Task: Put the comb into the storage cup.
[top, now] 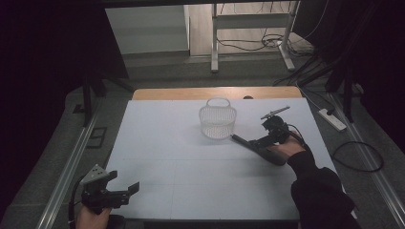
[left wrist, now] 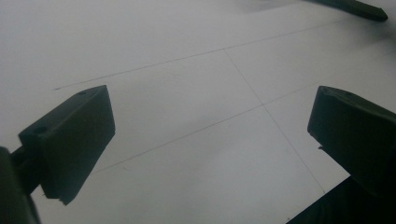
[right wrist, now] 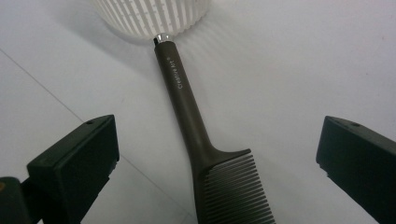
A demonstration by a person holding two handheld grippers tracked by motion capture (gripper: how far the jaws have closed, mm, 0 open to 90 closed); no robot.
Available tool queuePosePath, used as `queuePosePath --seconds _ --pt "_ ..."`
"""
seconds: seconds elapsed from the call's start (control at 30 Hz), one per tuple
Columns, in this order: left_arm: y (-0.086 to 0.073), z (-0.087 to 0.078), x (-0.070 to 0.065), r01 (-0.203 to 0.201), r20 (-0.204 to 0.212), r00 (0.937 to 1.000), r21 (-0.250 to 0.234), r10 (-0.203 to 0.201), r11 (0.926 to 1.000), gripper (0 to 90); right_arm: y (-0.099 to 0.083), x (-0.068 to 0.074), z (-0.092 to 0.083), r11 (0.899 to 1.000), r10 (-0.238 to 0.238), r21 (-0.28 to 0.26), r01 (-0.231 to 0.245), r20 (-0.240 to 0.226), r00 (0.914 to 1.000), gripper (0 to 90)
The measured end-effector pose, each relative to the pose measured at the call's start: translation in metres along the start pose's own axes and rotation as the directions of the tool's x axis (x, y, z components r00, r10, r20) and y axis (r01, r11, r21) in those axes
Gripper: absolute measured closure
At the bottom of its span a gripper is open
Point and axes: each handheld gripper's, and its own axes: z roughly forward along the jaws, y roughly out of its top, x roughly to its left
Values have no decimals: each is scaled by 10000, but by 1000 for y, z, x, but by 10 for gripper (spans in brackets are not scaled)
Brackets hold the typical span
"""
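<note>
A dark brown comb point(right wrist: 189, 112) lies flat on the white table top point(top: 181, 157). Its handle tip rests against the foot of a white slotted basket point(top: 217, 121), whose ribbed wall point(right wrist: 149, 16) rises at the top of the right gripper view. My right gripper point(right wrist: 217, 135) hovers low over the comb, open, one jaw on each side of the toothed end. In the high view that right gripper point(top: 260, 142) is just right of the basket, with the comb point(top: 239, 140) under it. My left gripper point(top: 125, 181) stands open at the near left corner with nothing in it point(left wrist: 210, 107).
The comb's far end point(left wrist: 359, 8) shows at the top right of the left gripper view. A wooden table edge point(top: 215, 93) runs behind the white top. On the floor are a power strip point(top: 333, 119), cables point(top: 358, 157) and a desk frame point(top: 215, 47).
</note>
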Motion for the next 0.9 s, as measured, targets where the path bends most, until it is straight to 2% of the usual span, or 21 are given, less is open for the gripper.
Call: queuePosePath --seconds 0.4,0.7,0.83,0.9 --pt "0 0 0 7 13 10000 14 -7 10000 14 20 1 15 9987 -83 512 76 135 9999 0" --pt "0 0 0 8 30 10000 18 -8 10000 15 27 1 24 9957 -65 930 49 168 9998 0" --pt "0 1 0 -10 29 10000 40 10 10000 16 28 0 27 9948 -70 1016 46 226 9997 63" --pt "0 1 0 -5 32 10000 44 5 10000 16 28 -1 28 9943 -187 1058 152 318 9993 133"
